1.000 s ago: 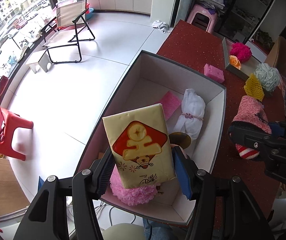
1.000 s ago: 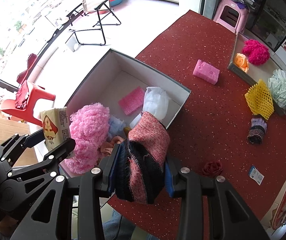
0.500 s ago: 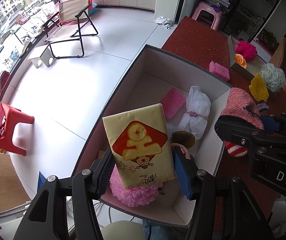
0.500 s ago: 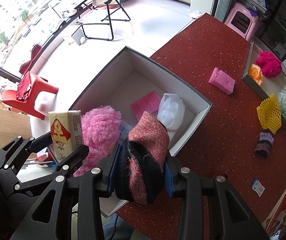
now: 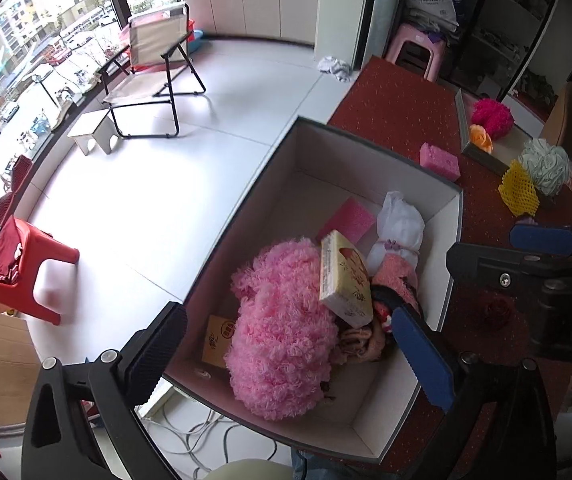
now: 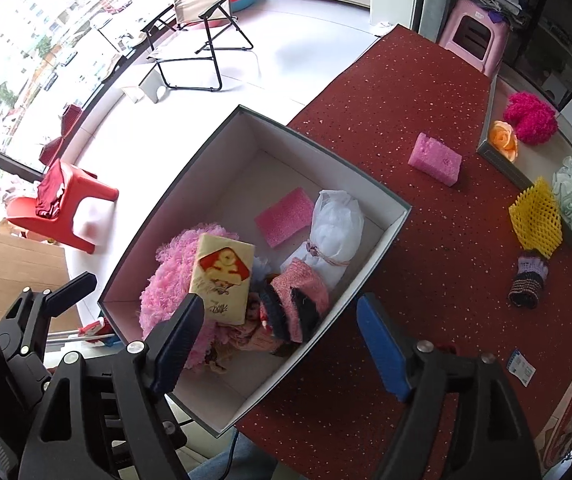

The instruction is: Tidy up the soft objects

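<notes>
Left gripper: jaws were opening, spread wide over the near end of the box, nothing clamped between them.
Right gripper: jaws were opening, apart above the box's near right wall, pads clear of everything.
Box: open, white inside, sat at the edge of the red table, long axis running away from the cameras.
Tissue pack: lay in the box, tilted, propped on the pink fluffy ball; long axis ran roughly along the box, printed face up.
Knit sock: pink and black, lay in the box just right of the pack, touching the white bundle.
White bundle: tied at its waist, lay lengthwise along the right wall.
Pink foam sheet: flat on the box floor, towards the far end.
Pink sponge: on the table, well apart from the box.
</notes>
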Demonstrator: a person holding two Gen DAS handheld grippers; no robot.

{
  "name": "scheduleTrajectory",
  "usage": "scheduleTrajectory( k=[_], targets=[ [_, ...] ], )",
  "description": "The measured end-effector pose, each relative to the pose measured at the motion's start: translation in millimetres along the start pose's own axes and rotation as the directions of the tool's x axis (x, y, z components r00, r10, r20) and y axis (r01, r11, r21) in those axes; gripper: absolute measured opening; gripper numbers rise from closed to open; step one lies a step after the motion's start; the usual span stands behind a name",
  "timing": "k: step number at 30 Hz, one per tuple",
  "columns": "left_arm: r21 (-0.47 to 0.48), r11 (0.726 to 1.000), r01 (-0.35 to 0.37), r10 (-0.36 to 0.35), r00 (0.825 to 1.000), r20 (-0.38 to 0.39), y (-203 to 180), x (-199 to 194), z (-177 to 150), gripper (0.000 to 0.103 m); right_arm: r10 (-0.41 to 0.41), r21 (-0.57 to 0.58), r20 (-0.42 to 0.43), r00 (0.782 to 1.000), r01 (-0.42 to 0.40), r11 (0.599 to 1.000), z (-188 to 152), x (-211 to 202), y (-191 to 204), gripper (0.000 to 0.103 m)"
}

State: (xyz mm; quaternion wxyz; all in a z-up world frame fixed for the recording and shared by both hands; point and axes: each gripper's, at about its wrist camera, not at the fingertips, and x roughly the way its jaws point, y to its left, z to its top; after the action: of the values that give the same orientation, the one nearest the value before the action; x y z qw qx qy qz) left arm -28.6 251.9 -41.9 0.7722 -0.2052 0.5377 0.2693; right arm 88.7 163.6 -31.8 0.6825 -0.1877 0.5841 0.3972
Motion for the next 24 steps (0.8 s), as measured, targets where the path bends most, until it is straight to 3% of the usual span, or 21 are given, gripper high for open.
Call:
scheduleTrajectory(
  k=[3, 5, 6, 7, 9, 14, 17, 24],
  targets=[
    [-0.044, 0.998, -0.037, 0.045, 0.981, 0.190, 8, -45, 0, 0.103, -0.006, 0.029, 0.040, 0.999, 0.005, 1.000, -3, -14, -5, 0.083],
    [-0.073, 0.992, -0.101, 0.116, 0.967, 0.227, 11, -69, -2, 0.103, -0.004, 0.036, 0.083, 0.997, 0.001, 0.999, -6, -29, -6, 0.090],
    [-0.078, 0.993, -0.094, 0.108, 0.972, 0.208, 15, -73, -2, 0.103, -0.002, 0.036, 0.098, 0.995, -0.001, 0.999, -8, -34, -6, 0.097],
    [-0.075, 0.996, -0.041, 0.053, 0.985, 0.164, 18, -72, -1, 0.103, 0.001, 0.039, 0.115, 0.993, -0.006, 0.999, -9, -40, -6, 0.103],
    [-0.081, 0.996, 0.037, -0.033, 0.999, 0.041, 22, -60, -2, 0.103, 0.005, 0.052, 0.143, 0.990, -0.012, 0.999, -13, -48, -8, 0.103],
    [-0.072, 0.997, -0.039, 0.032, 0.995, -0.097, 23, -43, -23, 0.103, -0.030, 0.093, 0.126, 0.992, 0.018, 0.996, -24, -48, -10, 0.103],
    [-0.070, 0.997, -0.041, 0.032, 0.991, -0.126, 18, -43, -36, 0.103, -0.070, 0.077, 0.082, 0.994, 0.064, 0.995, -31, -42, -8, 0.103],
    [-0.056, 0.997, -0.059, 0.053, 0.994, -0.100, 17, -55, -32, 0.103, -0.046, 0.037, 0.038, 0.998, 0.045, 0.998, -37, -38, 1, 0.103]
  ],
)
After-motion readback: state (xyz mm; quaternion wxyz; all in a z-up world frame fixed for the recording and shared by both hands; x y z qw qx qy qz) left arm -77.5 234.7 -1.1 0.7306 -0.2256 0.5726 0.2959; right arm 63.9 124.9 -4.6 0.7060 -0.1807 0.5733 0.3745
